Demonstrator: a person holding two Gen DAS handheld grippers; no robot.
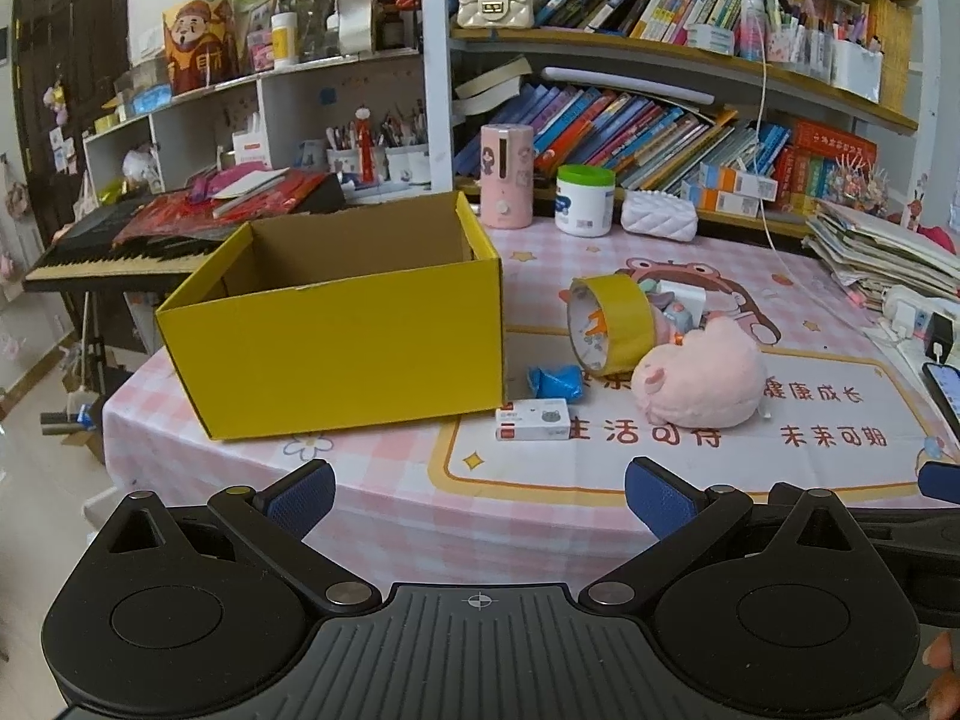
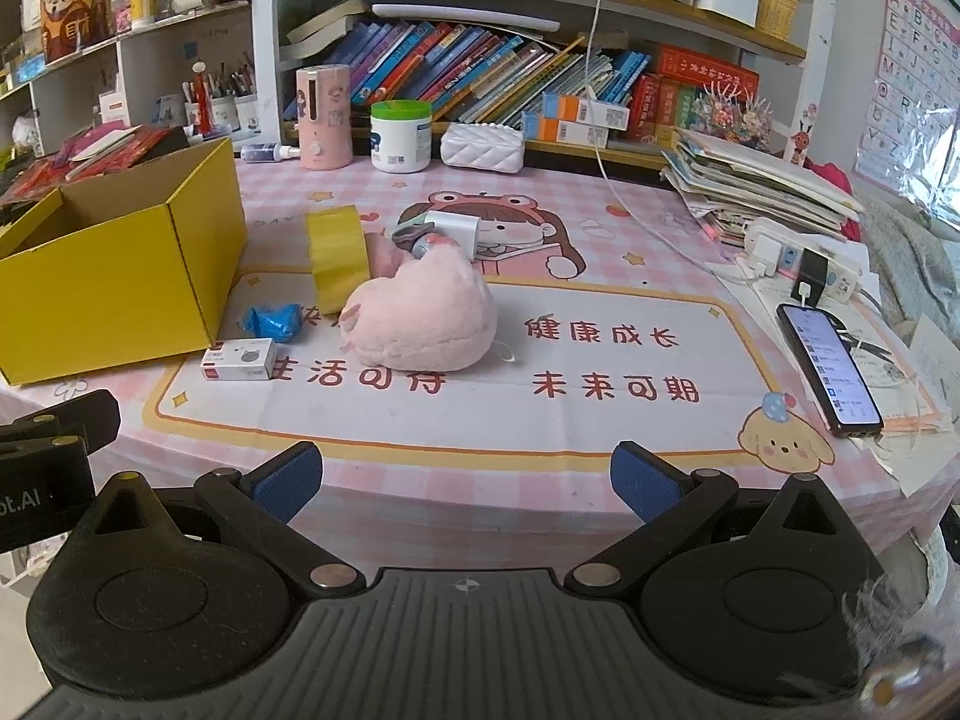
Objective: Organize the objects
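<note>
An open yellow cardboard box [image 1: 336, 348] [image 2: 114, 276] stands on the table's left side; what I see of its inside is bare. Right of it lies a cluster: a yellow tape roll [image 1: 612, 321] [image 2: 336, 252] on its edge, a pink plush toy [image 1: 702, 378] [image 2: 420, 324], a crumpled blue bag [image 1: 555, 381] [image 2: 270, 321], a small white box [image 1: 533, 420] [image 2: 239, 360] and a white charger [image 2: 453, 228] behind the plush. My left gripper [image 1: 480, 501] hangs open at the table's near edge, empty. My right gripper [image 2: 465, 483] is open too, nearer than the plush.
A phone [image 2: 828, 369] lies at the right on papers beside a power strip [image 2: 798, 258]. A paper stack [image 2: 750, 180], a white jar [image 2: 401, 135], a pink dispenser [image 2: 323, 117] and a white pouch [image 2: 483, 147] line the back below bookshelves. A keyboard [image 1: 114, 252] sits left of the table.
</note>
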